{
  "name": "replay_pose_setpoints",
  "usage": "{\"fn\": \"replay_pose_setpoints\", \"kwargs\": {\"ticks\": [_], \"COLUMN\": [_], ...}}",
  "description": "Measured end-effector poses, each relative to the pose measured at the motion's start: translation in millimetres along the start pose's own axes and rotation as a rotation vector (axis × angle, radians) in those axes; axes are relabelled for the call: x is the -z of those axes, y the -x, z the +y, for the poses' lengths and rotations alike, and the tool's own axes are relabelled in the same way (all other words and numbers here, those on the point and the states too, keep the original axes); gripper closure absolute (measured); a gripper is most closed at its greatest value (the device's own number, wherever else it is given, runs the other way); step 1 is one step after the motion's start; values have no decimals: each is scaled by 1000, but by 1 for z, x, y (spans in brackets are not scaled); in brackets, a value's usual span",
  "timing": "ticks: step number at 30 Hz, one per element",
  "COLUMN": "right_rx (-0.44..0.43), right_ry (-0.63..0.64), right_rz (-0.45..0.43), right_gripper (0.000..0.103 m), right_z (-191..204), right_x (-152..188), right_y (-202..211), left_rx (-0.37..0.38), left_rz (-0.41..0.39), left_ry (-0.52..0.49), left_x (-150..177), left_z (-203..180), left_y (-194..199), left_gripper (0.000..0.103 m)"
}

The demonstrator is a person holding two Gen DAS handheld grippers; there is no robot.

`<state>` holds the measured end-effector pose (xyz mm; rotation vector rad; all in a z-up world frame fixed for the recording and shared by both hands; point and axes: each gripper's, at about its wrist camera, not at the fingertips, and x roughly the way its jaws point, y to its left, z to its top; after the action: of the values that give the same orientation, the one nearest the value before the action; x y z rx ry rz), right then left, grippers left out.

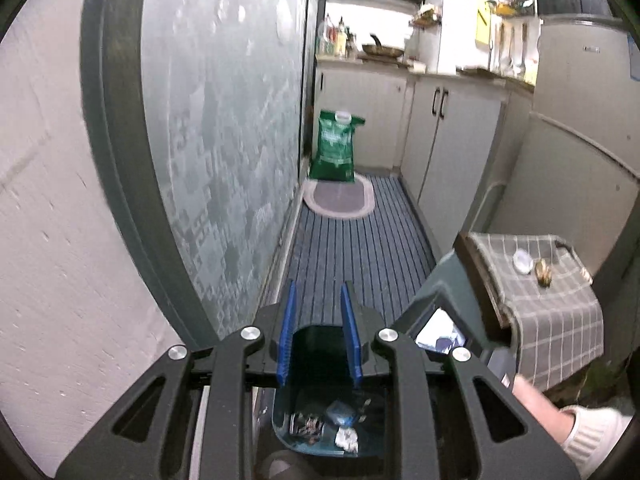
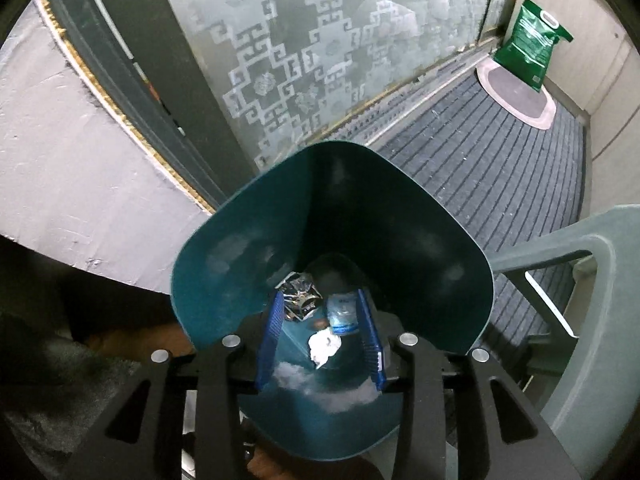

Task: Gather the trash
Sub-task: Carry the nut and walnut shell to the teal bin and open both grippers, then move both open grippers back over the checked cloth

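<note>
Three bits of trash lie at the bottom of the teal bin point(image 2: 248, 280) under my right gripper point(image 2: 320, 308): a crumpled white paper wad point(image 2: 323, 346), a small blue packet point(image 2: 341, 314) just behind it, and a shiny foil wrapper point(image 2: 299, 294) to the left of both. My right jaws are spread, blue pads either side of the paper wad and the packet with clear gaps, pinching nothing. They point steeply down into the bin's mouth.

From my left gripper point(image 1: 319, 300) I see the same bin point(image 1: 320, 344) below and just ahead, its far rim showing between the blue pads. Whether those left jaws press on the rim or simply frame it I cannot tell; they stand partly spread. The wad point(image 1: 347, 438), the packet point(image 1: 339, 414) and the foil wrapper point(image 1: 308, 426) show in the bin under the linkage.

At the lower right of the left view a person's hand and pale knitted sleeve point(image 1: 588, 432) come in beside the right gripper's body point(image 1: 440, 332). Behind that stands a small worktop under a grey checked cloth point(image 1: 560, 300), carrying a white lid point(image 1: 523, 261) and a small brownish thing point(image 1: 543, 272) beside it.

The bin stands on a dark striped floor mat point(image 2: 500, 168) next to a frosted patterned glass door point(image 2: 320, 40). At the far end an oval rug point(image 2: 516, 92) lies with a green bag point(image 2: 532, 46) upright on its far edge, against pale kitchen cabinets point(image 1: 448, 148)
</note>
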<state>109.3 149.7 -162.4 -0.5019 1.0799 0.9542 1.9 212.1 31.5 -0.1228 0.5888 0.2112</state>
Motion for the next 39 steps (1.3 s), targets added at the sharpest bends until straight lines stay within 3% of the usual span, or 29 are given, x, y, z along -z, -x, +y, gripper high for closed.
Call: {"fn": "replay_pose_setpoints", "kwargs": {"ticks": [4, 13, 21, 31, 33, 35, 39], "right_rx": [-16, -21, 25, 146, 161, 177, 217], "right_ry": [1, -38, -118, -227, -257, -290, -331], "right_rz": [-65, -237, -374, -437, -439, -445, -446], "right_gripper": [65, 69, 75, 75, 70, 59, 54], "right_z": [1, -20, -66, -129, -143, -154, -174], "right_x": [-5, -7, 8, 43, 52, 61, 76], "right_y": [22, 91, 147, 185, 187, 190, 195], "left_rx": [13, 34, 60, 93, 99, 106, 125], "left_rz": [-61, -111, -111, -59, -49, -39, -23], "left_ry": [20, 32, 24, -15, -22, -27, -34], "left_x": [-11, -24, -31, -30, -29, -28, -27], "left_z": [-6, -30, -59, -102, -109, -117, -133], "left_y": [12, 18, 9, -20, -24, -29, -38], "left_gripper": [77, 70, 63, 55, 53, 53, 51]}}
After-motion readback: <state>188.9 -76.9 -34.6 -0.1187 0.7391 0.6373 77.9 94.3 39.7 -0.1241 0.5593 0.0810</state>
